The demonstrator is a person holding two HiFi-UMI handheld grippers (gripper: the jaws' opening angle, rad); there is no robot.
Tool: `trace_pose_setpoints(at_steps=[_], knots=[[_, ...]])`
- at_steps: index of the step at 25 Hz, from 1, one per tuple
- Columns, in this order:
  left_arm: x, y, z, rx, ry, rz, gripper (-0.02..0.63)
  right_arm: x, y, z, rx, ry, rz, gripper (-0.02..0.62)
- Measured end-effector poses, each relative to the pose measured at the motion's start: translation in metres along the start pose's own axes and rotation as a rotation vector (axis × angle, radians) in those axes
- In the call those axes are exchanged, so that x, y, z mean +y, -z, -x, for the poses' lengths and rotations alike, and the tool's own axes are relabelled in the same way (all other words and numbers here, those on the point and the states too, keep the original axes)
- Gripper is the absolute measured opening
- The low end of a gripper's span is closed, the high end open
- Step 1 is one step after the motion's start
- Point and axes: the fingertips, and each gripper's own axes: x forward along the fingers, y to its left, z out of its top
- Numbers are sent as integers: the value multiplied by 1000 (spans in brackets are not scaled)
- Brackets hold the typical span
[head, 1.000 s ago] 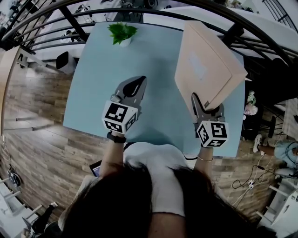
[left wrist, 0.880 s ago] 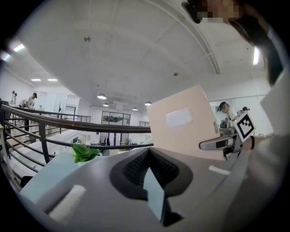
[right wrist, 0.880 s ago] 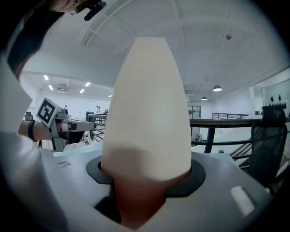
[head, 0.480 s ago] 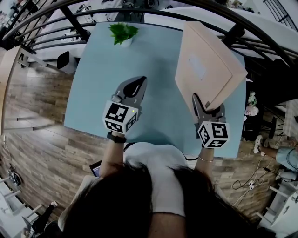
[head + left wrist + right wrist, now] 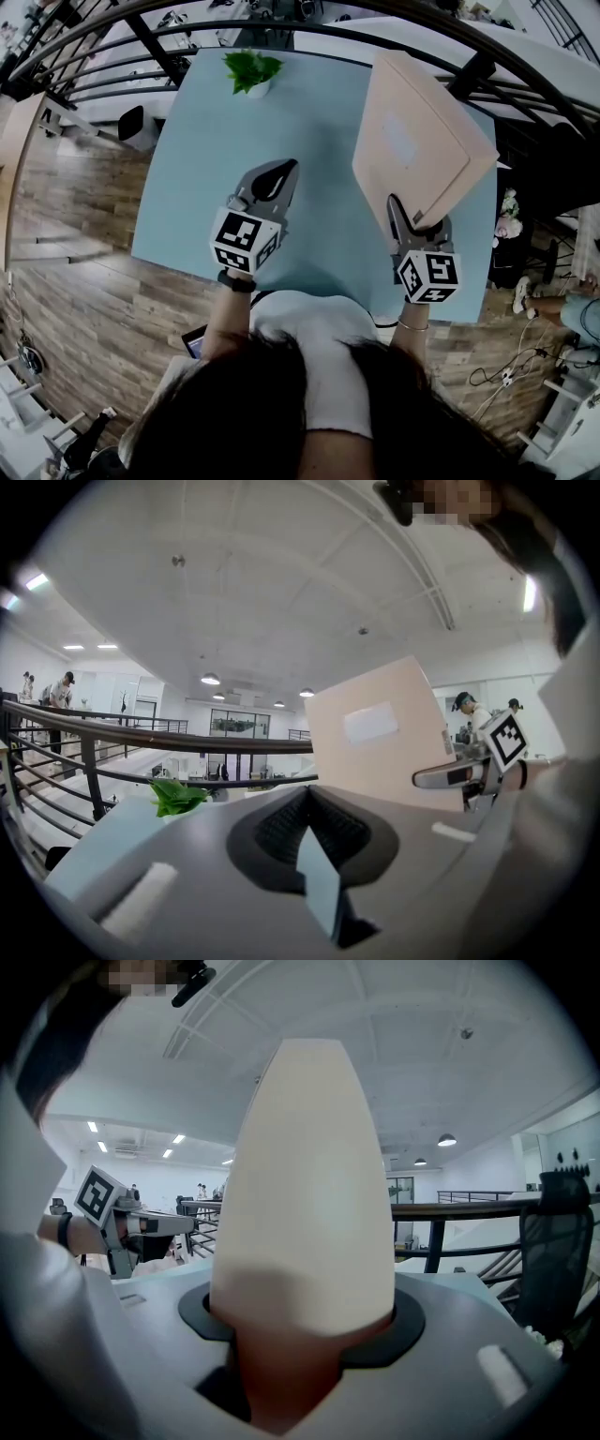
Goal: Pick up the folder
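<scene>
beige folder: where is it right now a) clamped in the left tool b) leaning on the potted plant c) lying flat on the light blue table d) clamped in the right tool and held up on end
d: the flat beige folder sits between the jaws of the right tool, standing up above the light blue table; the left tool is shut and empty.

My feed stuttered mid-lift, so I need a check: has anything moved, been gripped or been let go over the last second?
Nothing visibly changed. The right tongs stay clamped on the near corner of the folder, holding it tilted up. The left tongs stay shut and empty over the table. The plant sits at the far edge.
</scene>
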Motion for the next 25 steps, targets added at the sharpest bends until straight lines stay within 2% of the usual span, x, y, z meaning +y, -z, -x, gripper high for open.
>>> trace_pose_setpoints(at_steps=[25], knots=[[-5,-12,0,-35,25,6,57,-1,5,0,19,-5,-7,268]])
